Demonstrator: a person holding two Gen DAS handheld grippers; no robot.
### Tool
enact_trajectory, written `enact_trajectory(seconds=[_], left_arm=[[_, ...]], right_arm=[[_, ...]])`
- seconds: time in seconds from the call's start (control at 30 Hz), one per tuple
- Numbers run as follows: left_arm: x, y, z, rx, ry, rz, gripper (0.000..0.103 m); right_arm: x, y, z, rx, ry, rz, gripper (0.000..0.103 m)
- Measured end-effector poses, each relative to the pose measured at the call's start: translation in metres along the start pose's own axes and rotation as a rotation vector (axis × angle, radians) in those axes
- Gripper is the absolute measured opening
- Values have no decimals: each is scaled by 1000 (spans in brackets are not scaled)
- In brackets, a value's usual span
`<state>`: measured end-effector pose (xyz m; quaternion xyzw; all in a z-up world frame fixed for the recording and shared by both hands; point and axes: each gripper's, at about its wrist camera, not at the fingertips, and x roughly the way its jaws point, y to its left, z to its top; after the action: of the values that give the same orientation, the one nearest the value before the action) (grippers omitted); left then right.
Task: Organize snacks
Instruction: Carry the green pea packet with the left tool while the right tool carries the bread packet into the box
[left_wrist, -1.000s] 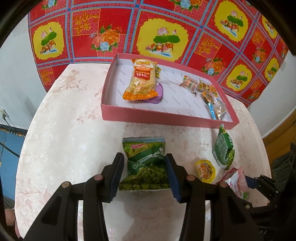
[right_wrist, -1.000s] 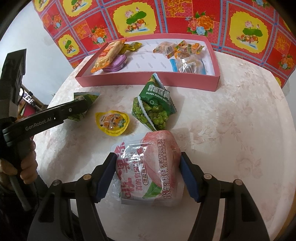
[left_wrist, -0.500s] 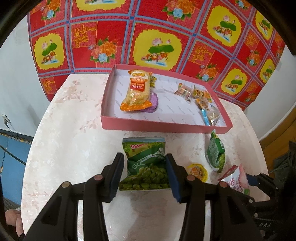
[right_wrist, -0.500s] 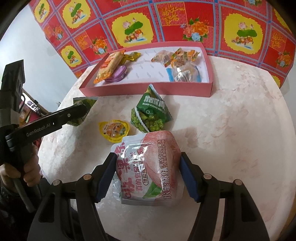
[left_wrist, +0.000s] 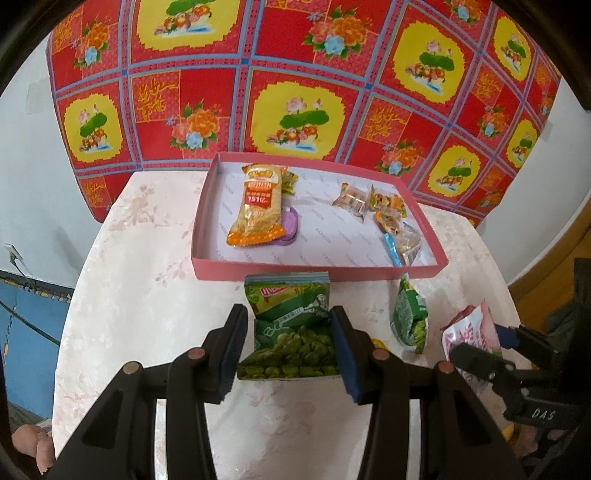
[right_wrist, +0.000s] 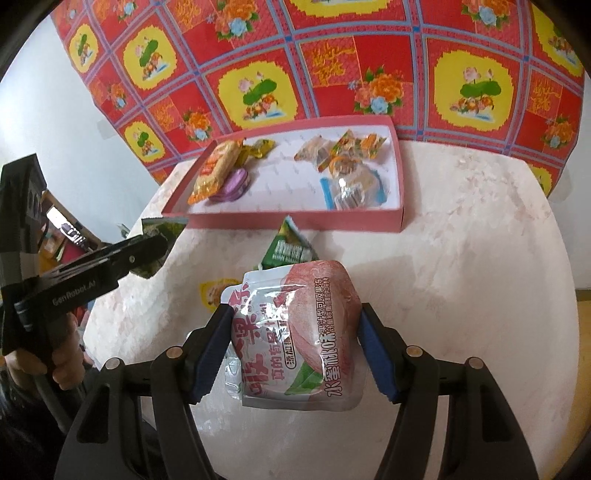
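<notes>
My left gripper (left_wrist: 286, 349) is shut on a green pea snack bag (left_wrist: 291, 325), held above the table in front of the pink tray (left_wrist: 317, 267). My right gripper (right_wrist: 295, 352) is shut on a pink-and-white peach jelly pouch (right_wrist: 295, 332), also lifted off the table. In the right wrist view the left gripper (right_wrist: 147, 251) shows at the left edge with its green bag. The tray (right_wrist: 295, 223) holds an orange noodle packet (left_wrist: 258, 206), a purple case (left_wrist: 290, 229) and several small wrapped sweets (left_wrist: 373, 201).
A second green pea bag (left_wrist: 410, 321) and a yellow jelly cup (right_wrist: 212, 291) lie on the pale round table (left_wrist: 147, 288) in front of the tray. A red floral cloth (left_wrist: 295, 74) hangs behind. A person's hand (right_wrist: 62, 369) grips the left tool.
Both grippers have risen with their packets, so the table and tray look smaller and farther below. The second pea bag and jelly cup stay on the table.
</notes>
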<state>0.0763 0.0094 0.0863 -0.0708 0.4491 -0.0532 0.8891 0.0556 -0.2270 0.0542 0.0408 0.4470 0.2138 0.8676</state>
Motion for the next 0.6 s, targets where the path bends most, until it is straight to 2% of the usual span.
enact_trajectory(seconds=[0.6], left_arm=[[1,-18,31,47,-50,5,48]], right_arm=[[-11,-3,49,-9,-94,-4,68]])
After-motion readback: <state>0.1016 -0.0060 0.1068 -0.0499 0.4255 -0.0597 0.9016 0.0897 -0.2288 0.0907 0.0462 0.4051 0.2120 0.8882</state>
